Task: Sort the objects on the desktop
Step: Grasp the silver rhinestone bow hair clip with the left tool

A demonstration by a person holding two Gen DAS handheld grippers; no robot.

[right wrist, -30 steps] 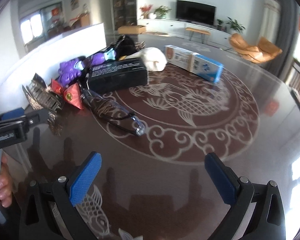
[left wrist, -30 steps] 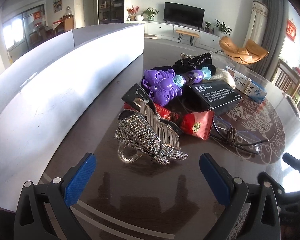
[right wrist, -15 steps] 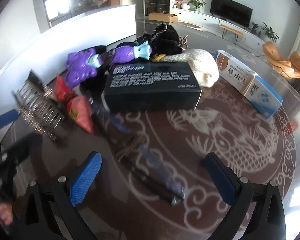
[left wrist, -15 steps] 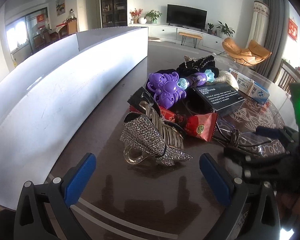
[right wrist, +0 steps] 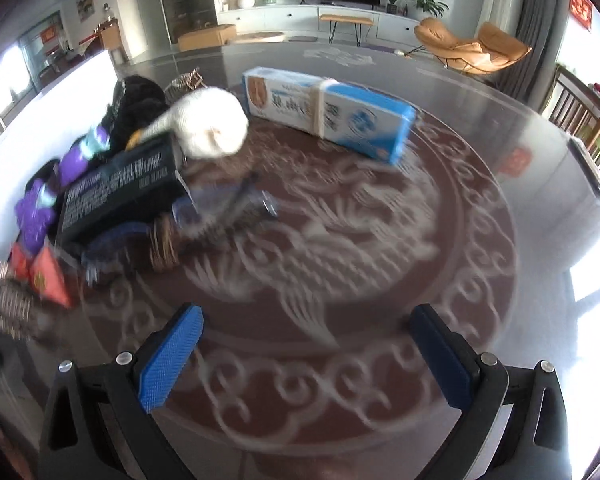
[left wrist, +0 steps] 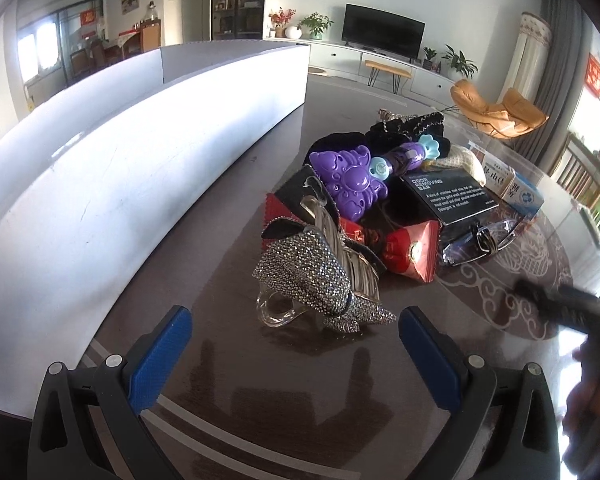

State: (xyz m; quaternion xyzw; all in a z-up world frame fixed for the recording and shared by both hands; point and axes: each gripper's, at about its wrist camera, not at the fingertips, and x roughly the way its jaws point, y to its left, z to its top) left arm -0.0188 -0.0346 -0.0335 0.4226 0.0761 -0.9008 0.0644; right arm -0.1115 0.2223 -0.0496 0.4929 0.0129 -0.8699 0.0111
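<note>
While both jaws stand spread and empty, the left gripper (left wrist: 294, 336) faces the rhinestone hair claw (left wrist: 312, 280); the right gripper (right wrist: 306, 344) hovers above the table (right wrist: 380, 280).

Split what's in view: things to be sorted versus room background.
To sort: rhinestone hair clip, red packet, purple toy, black box, glasses, blue-white carton, white cloth.
Background: TV, orange chairs, white board.
</note>
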